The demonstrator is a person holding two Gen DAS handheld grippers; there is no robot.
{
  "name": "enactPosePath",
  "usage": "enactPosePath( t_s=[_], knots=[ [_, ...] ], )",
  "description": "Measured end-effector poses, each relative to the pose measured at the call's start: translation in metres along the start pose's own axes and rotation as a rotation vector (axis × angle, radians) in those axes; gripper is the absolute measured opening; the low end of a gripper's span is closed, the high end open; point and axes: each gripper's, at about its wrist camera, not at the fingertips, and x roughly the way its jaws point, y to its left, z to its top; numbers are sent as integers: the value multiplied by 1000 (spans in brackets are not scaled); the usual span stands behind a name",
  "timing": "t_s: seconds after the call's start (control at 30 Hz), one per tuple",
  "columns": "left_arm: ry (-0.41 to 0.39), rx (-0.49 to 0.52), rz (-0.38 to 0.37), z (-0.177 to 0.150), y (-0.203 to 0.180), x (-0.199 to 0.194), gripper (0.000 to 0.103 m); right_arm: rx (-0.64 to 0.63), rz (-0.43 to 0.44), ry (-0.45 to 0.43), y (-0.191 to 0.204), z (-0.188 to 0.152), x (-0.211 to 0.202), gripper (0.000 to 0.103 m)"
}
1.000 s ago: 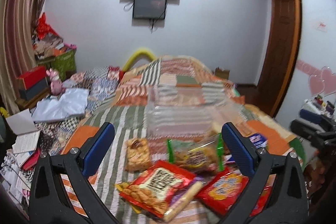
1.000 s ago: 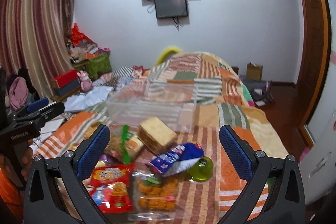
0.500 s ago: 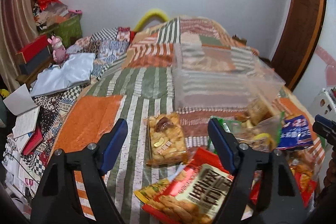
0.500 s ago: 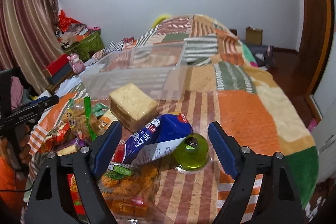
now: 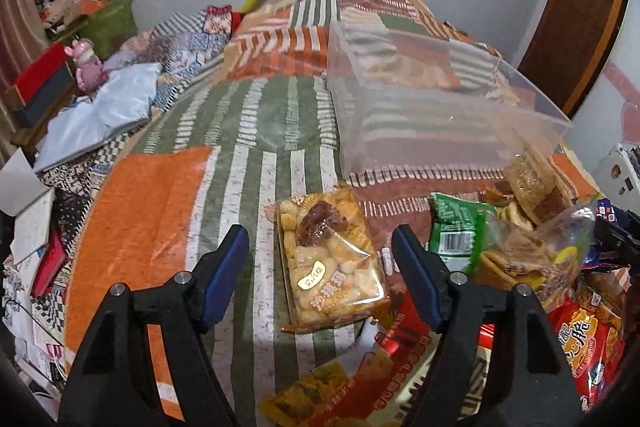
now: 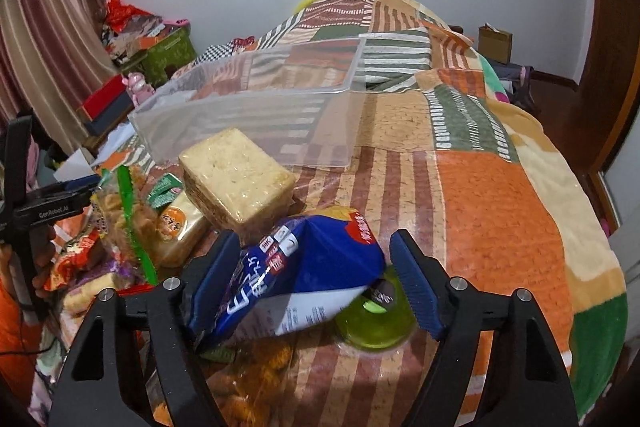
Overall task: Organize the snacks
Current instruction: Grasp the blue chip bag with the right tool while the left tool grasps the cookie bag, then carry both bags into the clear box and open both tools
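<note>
Approach step: both grippers are descending on the snack pile lying on the bedspread (image 5: 160,227) just before the clear bin (image 5: 440,99). The left gripper (image 5: 320,259) is narrowing around the clear cracker pack (image 5: 328,259), pads not yet touching; the right gripper (image 6: 316,267) is narrowing around the blue bag (image 6: 296,275), left pad apparently grazing it. Next: both must close firmly, then lift toward the bin.

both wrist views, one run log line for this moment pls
left tongs: closing, open around clear biscuit pack | right tongs: closing, open around blue bag | clear bin: empty
</note>
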Motion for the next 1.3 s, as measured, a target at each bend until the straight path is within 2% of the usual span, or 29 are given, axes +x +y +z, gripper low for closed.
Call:
enactPosePath(
  t_s=[0.13, 0.27, 0.33, 0.47, 0.7, 0.97, 1.3],
  knots=[
    [41, -13, -19, 1, 4, 15, 72, -33, -11, 15, 6, 2, 6, 73],
    [53, 0, -32, -1, 3, 22, 62, -37, -2, 20, 8, 5, 9, 60],
    [47, 15, -50, -1, 0, 20, 53, -32, 4, 16, 7, 5, 8, 56],
    [30, 41, -29, -4, -7, 17, 50, -17, 17, 10, 7, 4, 7, 45],
    [3, 50, -33, -7, -9, 2, 46, -15, 9, -29, 8, 4, -5, 42],
    [-78, 20, -36, 1, -3, -30, 46, -7, 11, -94, 6, 13, -28, 41],
    [-179, 29, -47, 28, -14, -69, 45, -9, 6, -209, 6, 50, -49, 41]
  ],
)
